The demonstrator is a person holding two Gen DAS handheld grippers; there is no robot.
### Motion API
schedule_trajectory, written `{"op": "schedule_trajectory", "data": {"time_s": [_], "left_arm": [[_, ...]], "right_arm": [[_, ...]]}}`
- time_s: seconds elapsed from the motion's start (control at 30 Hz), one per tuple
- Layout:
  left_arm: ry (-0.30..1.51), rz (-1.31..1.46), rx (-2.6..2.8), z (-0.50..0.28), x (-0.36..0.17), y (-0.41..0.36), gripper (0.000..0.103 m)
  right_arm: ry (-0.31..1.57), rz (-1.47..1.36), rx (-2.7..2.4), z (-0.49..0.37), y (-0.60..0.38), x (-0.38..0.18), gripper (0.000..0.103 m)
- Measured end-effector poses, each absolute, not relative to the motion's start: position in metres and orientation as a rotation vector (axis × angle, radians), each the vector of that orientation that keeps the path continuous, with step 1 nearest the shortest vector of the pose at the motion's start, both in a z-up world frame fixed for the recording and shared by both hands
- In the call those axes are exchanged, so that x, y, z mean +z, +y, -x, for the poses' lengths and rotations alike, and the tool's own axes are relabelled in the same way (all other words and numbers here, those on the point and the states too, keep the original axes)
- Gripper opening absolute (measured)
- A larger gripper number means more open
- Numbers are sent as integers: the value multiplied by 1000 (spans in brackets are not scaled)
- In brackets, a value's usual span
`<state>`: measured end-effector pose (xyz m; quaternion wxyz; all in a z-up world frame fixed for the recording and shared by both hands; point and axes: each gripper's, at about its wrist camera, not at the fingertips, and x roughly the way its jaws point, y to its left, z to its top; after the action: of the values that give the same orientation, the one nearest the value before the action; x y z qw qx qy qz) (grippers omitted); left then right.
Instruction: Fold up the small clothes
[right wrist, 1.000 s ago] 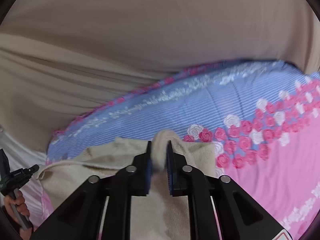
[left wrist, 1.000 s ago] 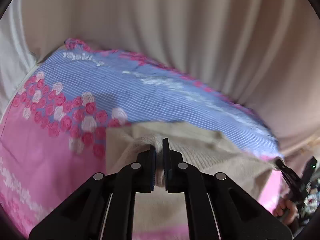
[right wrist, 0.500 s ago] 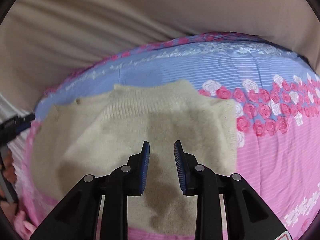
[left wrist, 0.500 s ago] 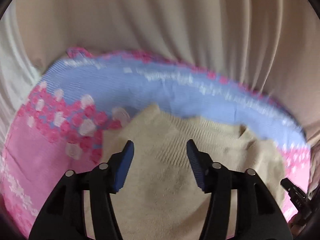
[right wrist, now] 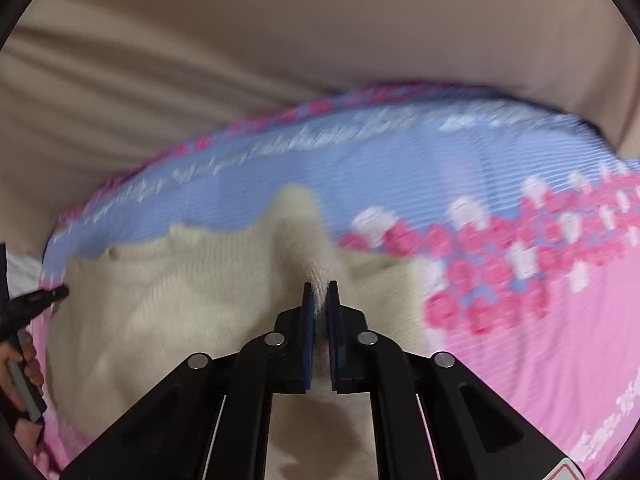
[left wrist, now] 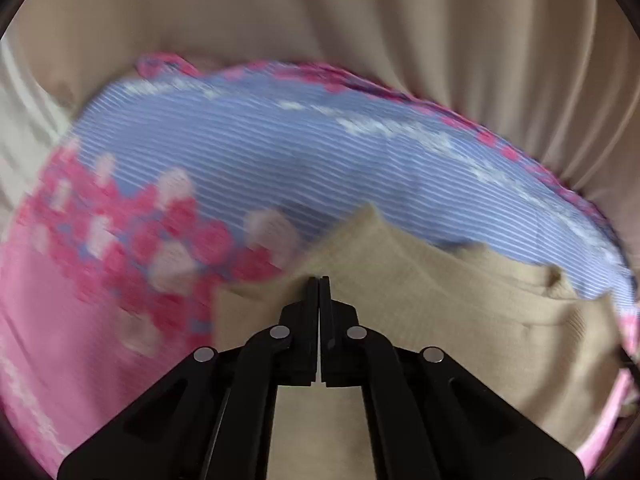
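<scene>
A cream knitted sweater point(left wrist: 460, 320) lies on a pink and blue flowered bedsheet point(left wrist: 280, 152). It also shows in the right wrist view point(right wrist: 180, 300). My left gripper point(left wrist: 319, 280) is shut over the sweater's left part; no fabric shows between the tips. My right gripper point(right wrist: 319, 286) is shut on a raised ridge of the sweater's fabric, which bunches up in front of the tips. The left gripper's tip point(right wrist: 40, 300) and the hand holding it show at the left edge of the right wrist view.
Beige curtain folds point(left wrist: 360, 20) hang behind the bed's far edge and also fill the top of the right wrist view point(right wrist: 280, 40). The sheet point(right wrist: 540, 320) spreads out on both sides of the sweater.
Both grippers let go of the sweater and opened above it half a second ago. Now both are shut again, the right one pinching a ridge of fabric.
</scene>
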<state>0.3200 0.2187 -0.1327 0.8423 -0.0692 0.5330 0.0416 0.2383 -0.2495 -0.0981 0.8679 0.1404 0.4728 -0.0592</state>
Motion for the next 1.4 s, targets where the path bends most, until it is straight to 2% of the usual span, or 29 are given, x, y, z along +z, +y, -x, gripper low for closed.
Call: {"op": "schedule_trajectory", "data": {"time_s": [0.07, 0.1, 0.13, 0.2, 0.27, 0.33, 0.47, 0.57, 0.63, 0.67, 0.7, 0.87, 0.9, 0.93, 0.97, 1.0, 1.17, 1.23, 1.3, 1.33, 1.37, 1.4], "left_arm": [[1163, 120, 80, -325, -141, 217, 0], [1153, 122, 77, -322, -134, 215, 0], [1131, 128, 59, -319, -124, 210, 1], [1083, 130, 4, -304, -98, 196, 3], [1053, 133, -56, -293, -86, 179, 13], [1064, 93, -128, -284, -88, 152, 35], [1195, 14, -128, -291, -139, 122, 35], [1194, 0, -106, -293, -148, 119, 35], [1183, -5, -106, -293, -141, 117, 35], [1173, -9, -102, -292, -134, 117, 35], [1160, -8, -97, -289, -127, 118, 35], [1153, 4, -72, -286, -109, 134, 36], [1152, -4, -62, -283, -106, 138, 37], [1150, -9, -53, -280, -106, 141, 37], [1149, -10, -45, -277, -105, 143, 37], [1147, -6, -46, -275, -105, 145, 37], [1167, 6, -44, -263, -111, 150, 37], [1183, -2, -44, -259, -115, 147, 37], [1190, 0, -46, -251, -116, 145, 38], [1191, 2, -51, -246, -115, 144, 42], [1189, 1, -53, -240, -115, 144, 46], [1185, -10, -44, -232, -114, 142, 54]], "right_arm": [[1092, -205, -203, -245, -259, -127, 12], [1158, -143, -245, -247, -259, -140, 10], [1168, -97, -278, -243, -254, -139, 10], [1066, -139, -204, -230, -238, -111, 11], [1008, -172, -91, -223, -208, -89, 12], [1040, -148, 50, -231, -171, -90, 11], [1159, -75, 167, -254, -117, -131, 11], [1145, -31, 182, -266, -98, -122, 13], [1096, -14, 218, -272, -86, -104, 27], [1086, 4, 247, -279, -77, -98, 38], [1084, 16, 278, -287, -68, -98, 41], [1171, 139, 363, -325, -23, -132, 41], [1194, 150, 363, -330, -19, -142, 38], [1209, 151, 364, -330, -16, -146, 33], [1197, 142, 379, -333, -13, -149, 11], [1190, 135, 397, -334, -12, -149, 4], [1133, 117, 360, -352, -6, -140, 6], [1205, 162, 311, -360, -5, -156, 6], [1195, 118, 277, -351, -14, -145, 7], [1149, 77, 269, -337, -27, -131, 7], [1101, 52, 224, -317, -45, -115, 13], [1074, 43, 170, -299, -61, -106, 25]]}}
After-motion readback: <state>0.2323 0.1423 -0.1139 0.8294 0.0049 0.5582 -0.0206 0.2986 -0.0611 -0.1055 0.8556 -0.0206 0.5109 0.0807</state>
